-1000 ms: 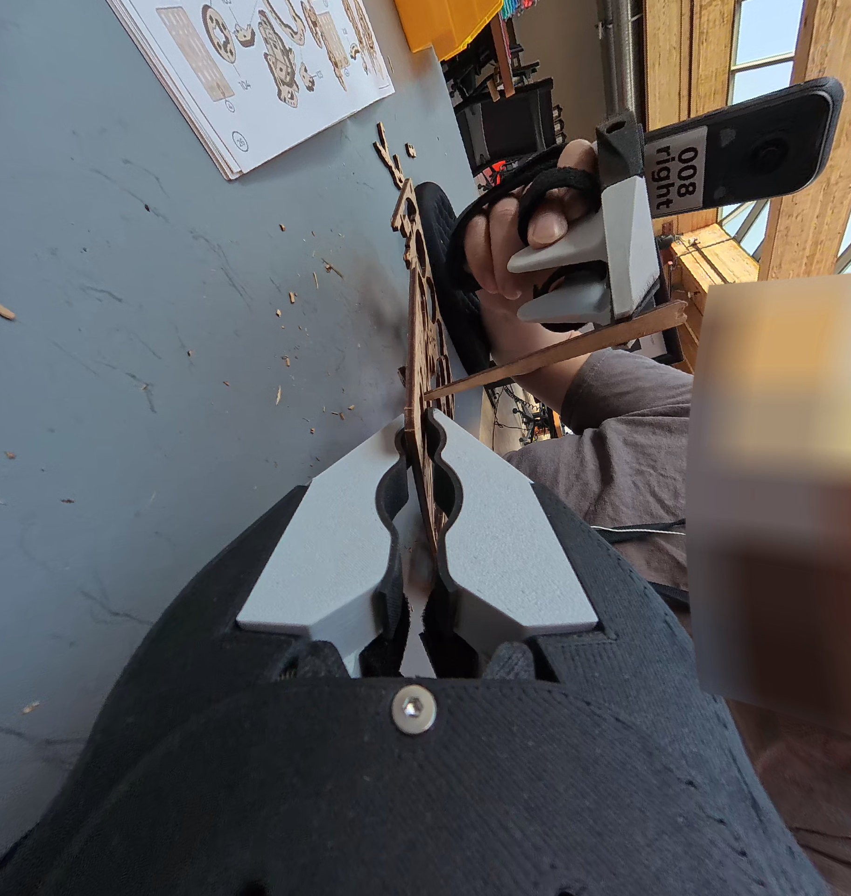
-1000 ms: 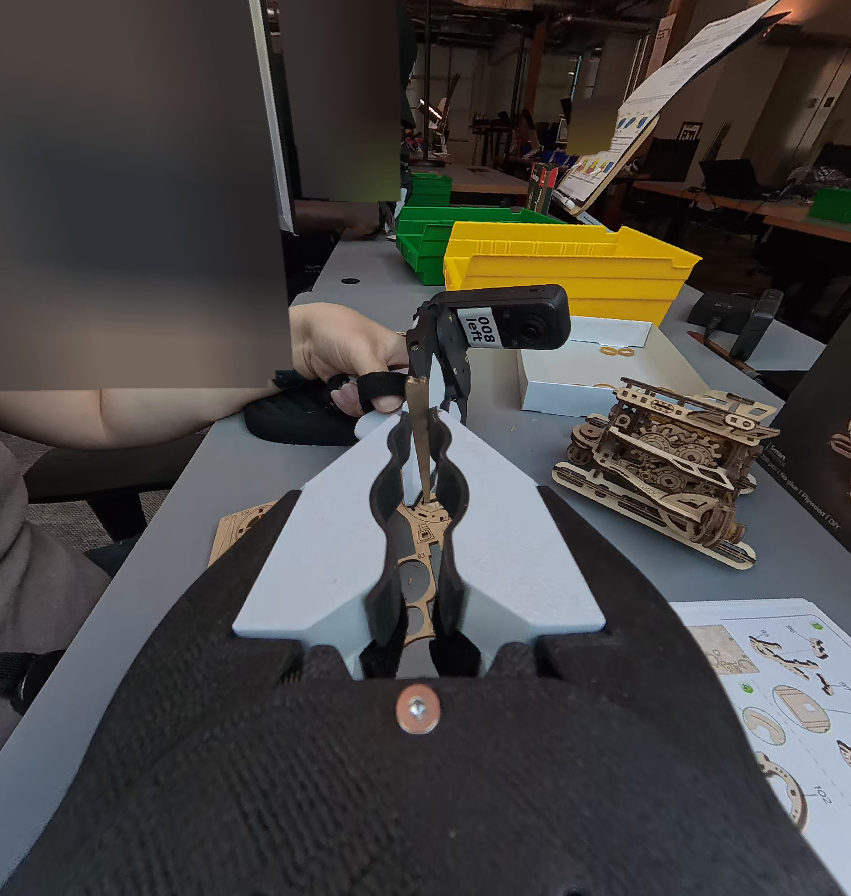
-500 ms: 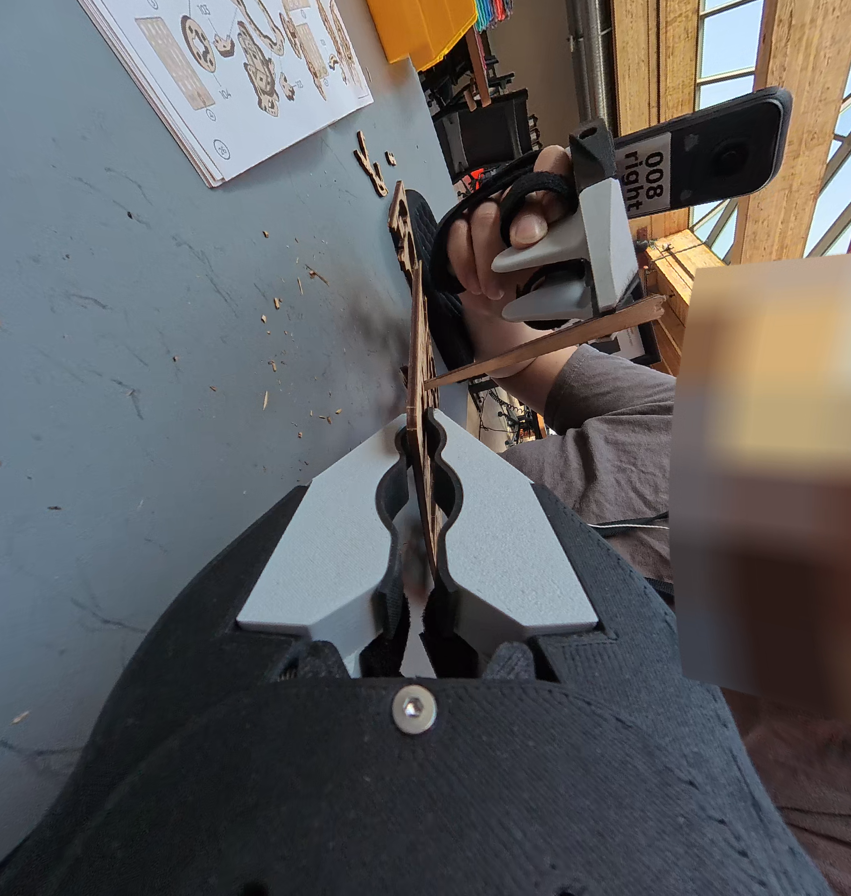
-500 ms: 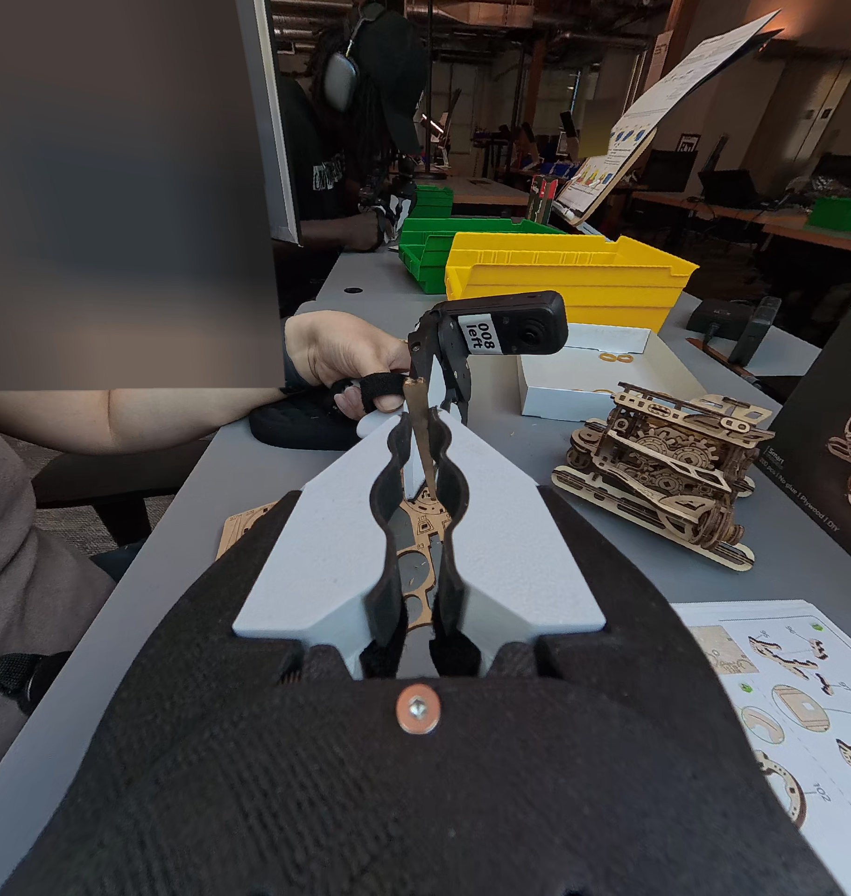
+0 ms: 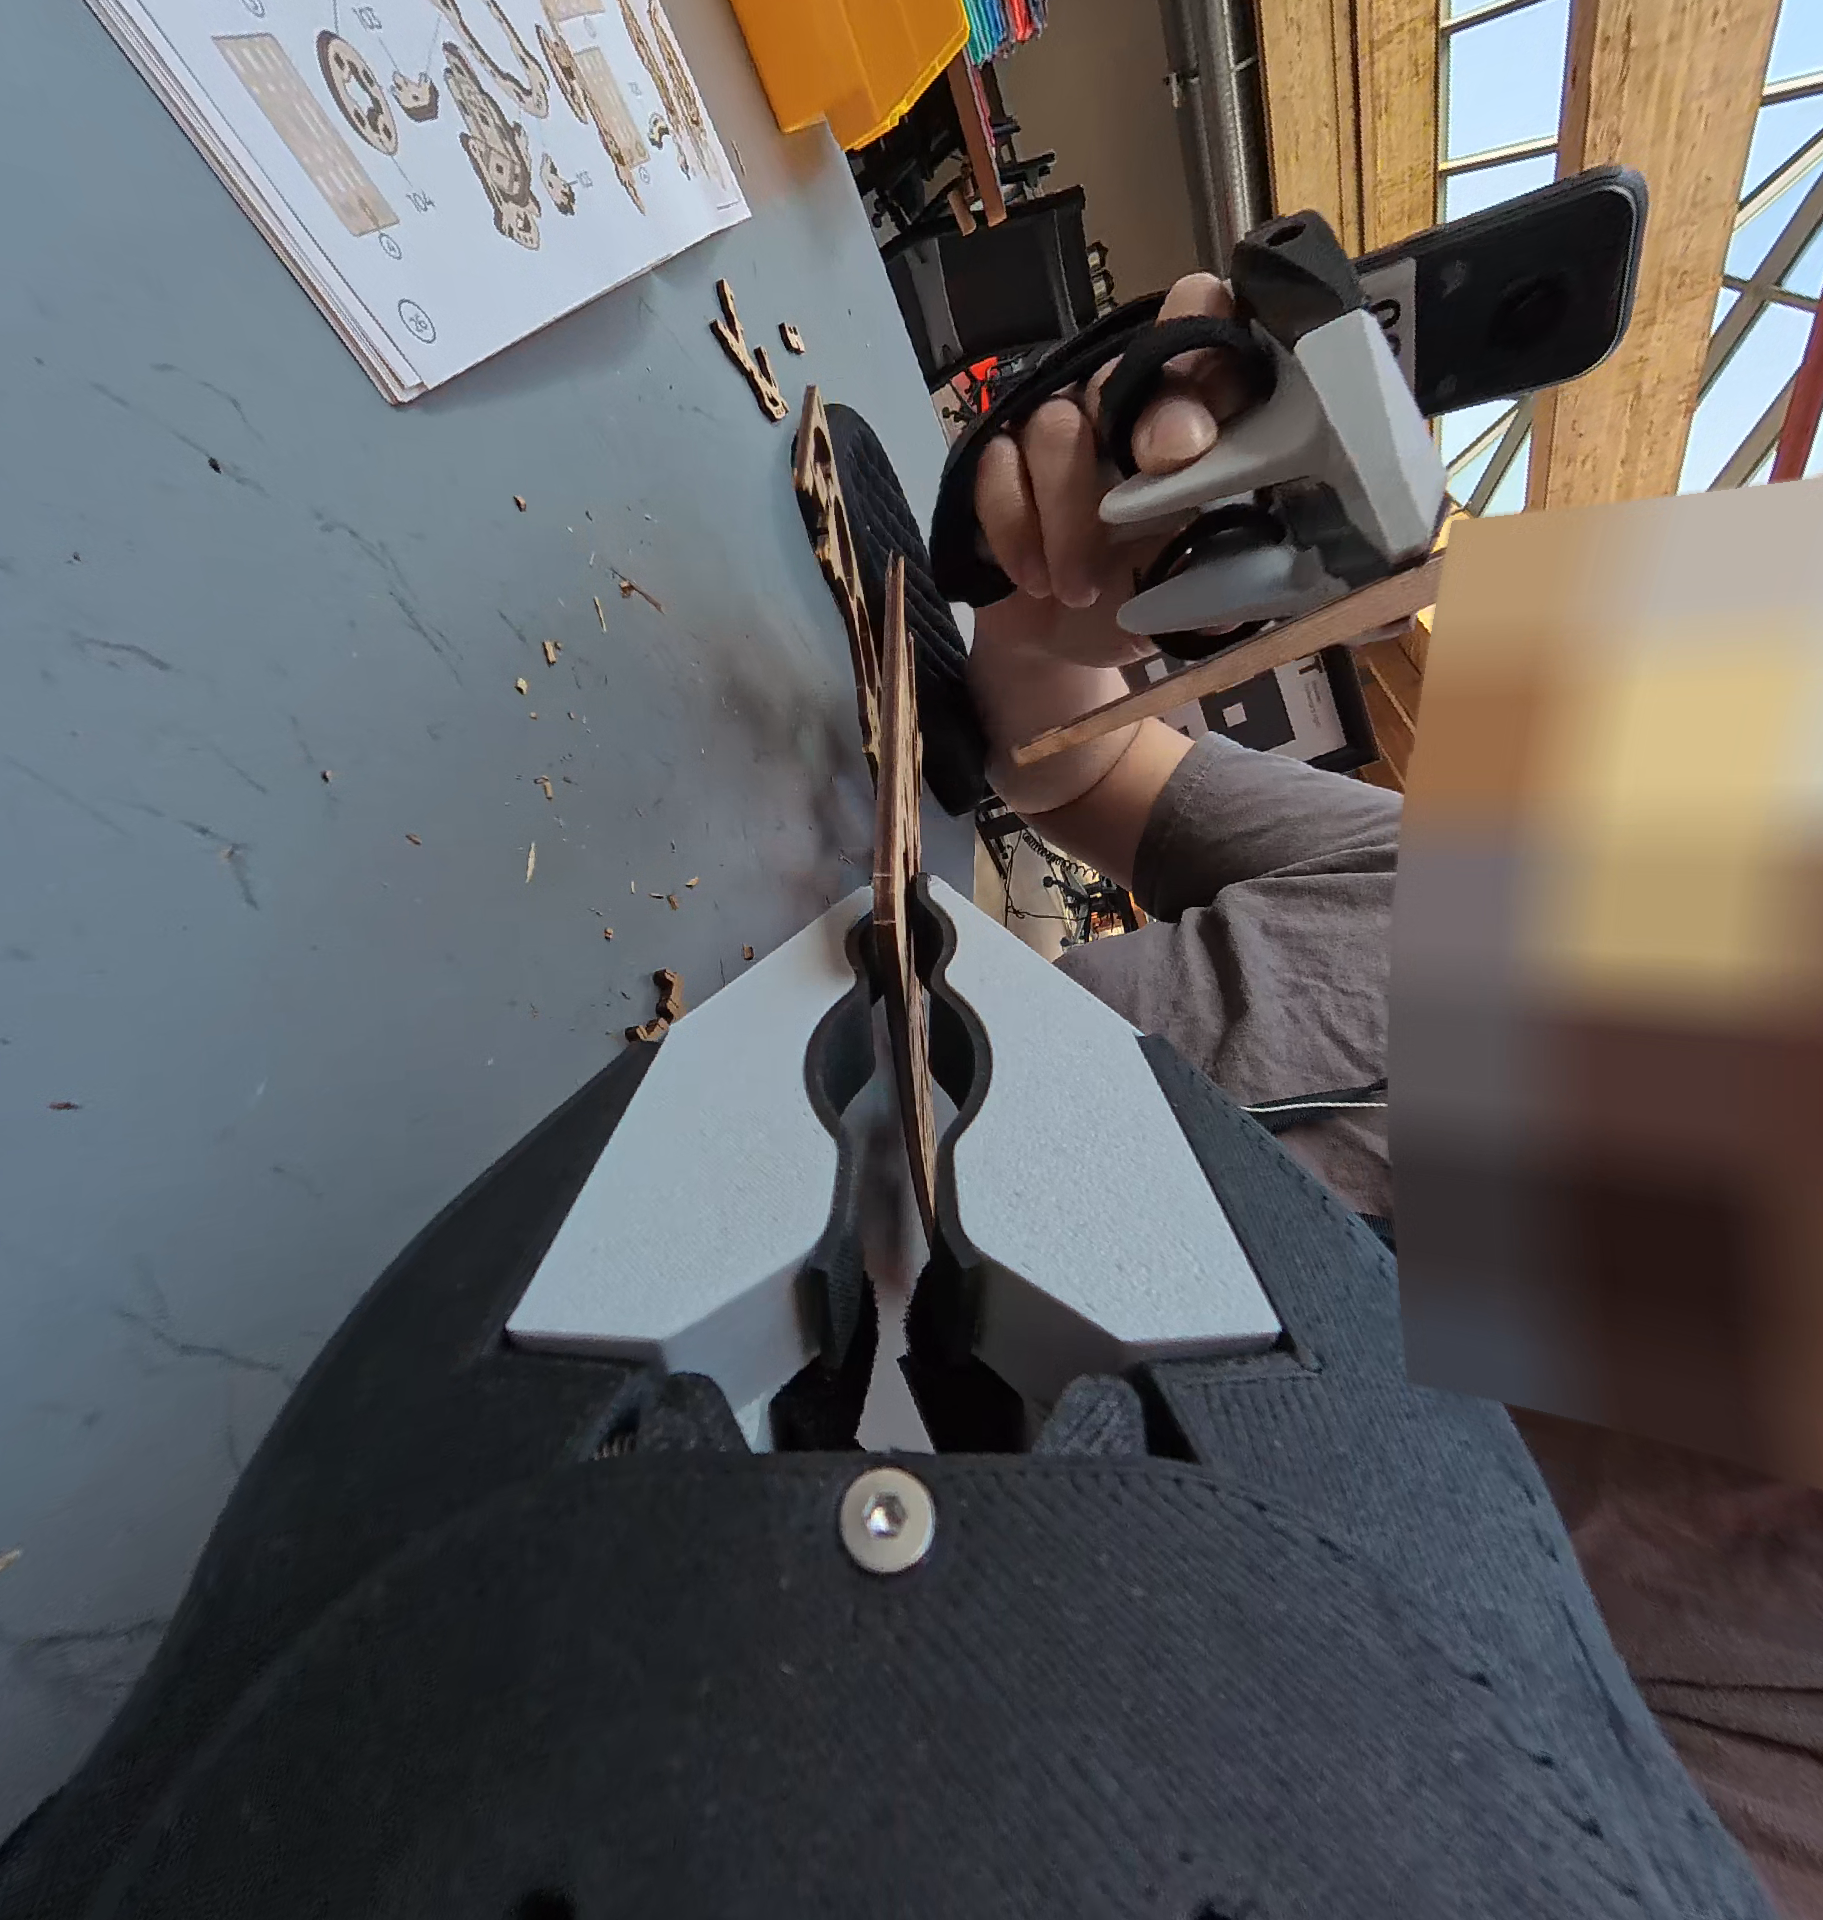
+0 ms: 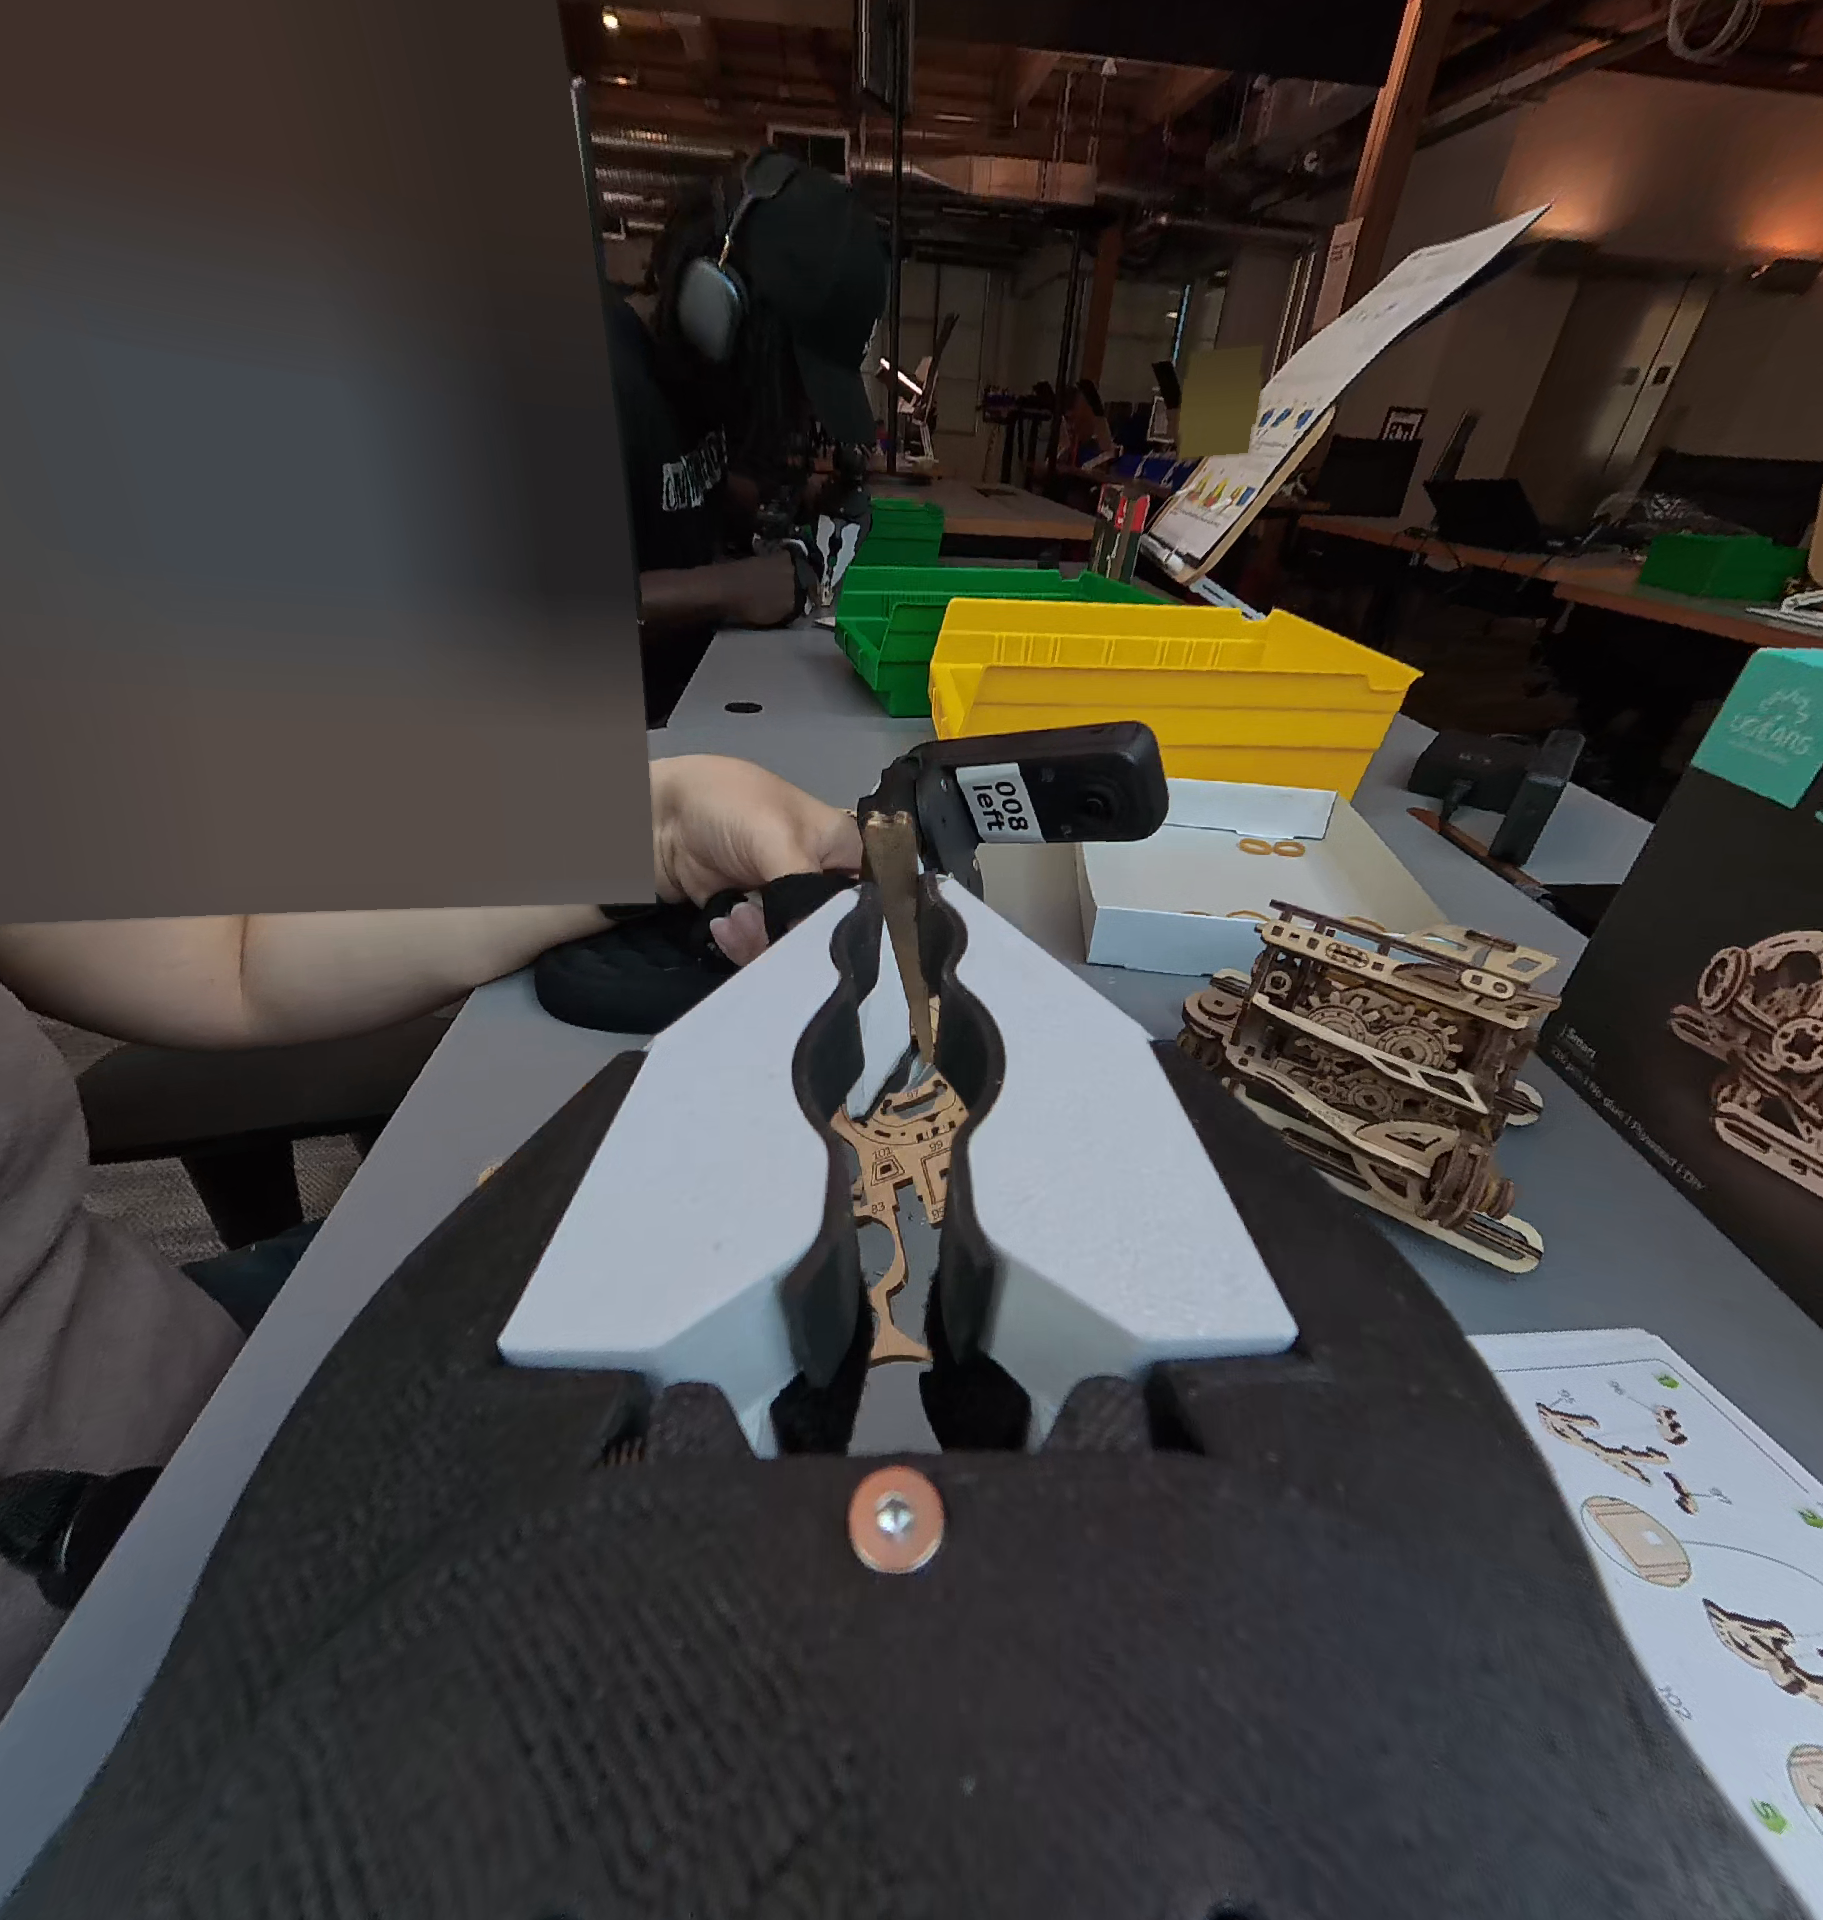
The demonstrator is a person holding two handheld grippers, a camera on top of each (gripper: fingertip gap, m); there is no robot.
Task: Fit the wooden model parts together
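Observation:
My left gripper [image 5: 891,904] is turned on its side and shut on the edge of a thin fretted wooden sheet [image 5: 899,748], which lies parallel to the grey table [image 5: 263,831]. My right gripper [image 6: 902,914] is shut on a thin flat wooden part [image 6: 891,873], seen edge-on. In the left wrist view the right gripper [image 5: 1120,569] sits up and to the right, and its wooden part [image 5: 1219,670] slants toward the sheet with a gap at its tip. The sheet [image 6: 896,1153] shows between the right fingers. The left gripper's jaws are hidden in the right wrist view.
A built wooden model [image 6: 1374,1049], a dark kit box [image 6: 1769,987], a white tray [image 6: 1229,883] and yellow bin [image 6: 1167,675] stand right. An instruction booklet [image 6: 1717,1558] lies near right. Loose wooden bits [image 5: 746,353] and chips lie on the table. Another person sits behind. The tips of one gripper are about 10 centimeters away from the tips of the other. My left gripper's tips are some 15 centimeters from the built wooden model [image 6: 1374,1049].
The right gripper's wooden part touched the sheet before; its tip now stands off to the right. The part has tilted in the right gripper's view. Both grippers stay shut.

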